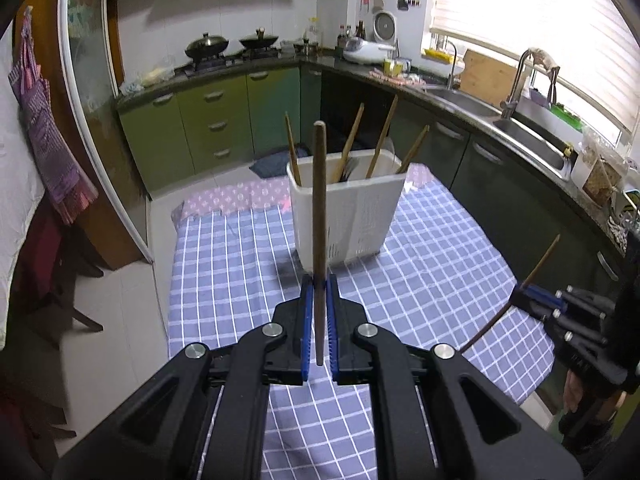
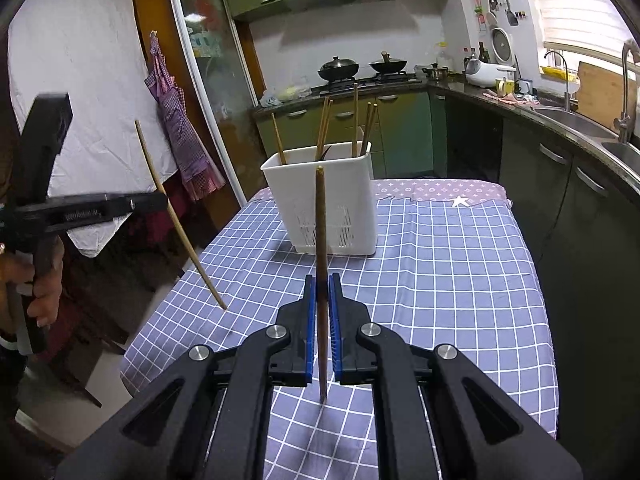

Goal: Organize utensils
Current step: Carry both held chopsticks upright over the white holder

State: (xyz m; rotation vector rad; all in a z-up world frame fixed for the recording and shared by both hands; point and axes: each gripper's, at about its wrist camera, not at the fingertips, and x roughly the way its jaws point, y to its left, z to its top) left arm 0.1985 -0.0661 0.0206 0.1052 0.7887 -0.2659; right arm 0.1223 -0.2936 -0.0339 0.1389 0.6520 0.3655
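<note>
A white utensil holder (image 1: 346, 216) stands on the checked tablecloth (image 1: 440, 264) and holds several wooden chopsticks (image 1: 382, 142). It also shows in the right wrist view (image 2: 324, 200). My left gripper (image 1: 319, 286) is shut on a brown chopstick (image 1: 319, 200), held upright in front of the holder. My right gripper (image 2: 322, 284) is shut on another brown chopstick (image 2: 321, 232), also upright, short of the holder. Each gripper shows in the other's view, the right one at the table's right edge (image 1: 532, 294), the left one off the table's left side (image 2: 156, 200).
The table (image 2: 460, 280) stands in a kitchen. Green cabinets (image 1: 208, 120), a stove with two woks (image 1: 232, 46) and a counter with a sink (image 1: 528, 132) run behind and to the right. A chair (image 1: 52, 280) and an apron (image 1: 48, 120) are on the left.
</note>
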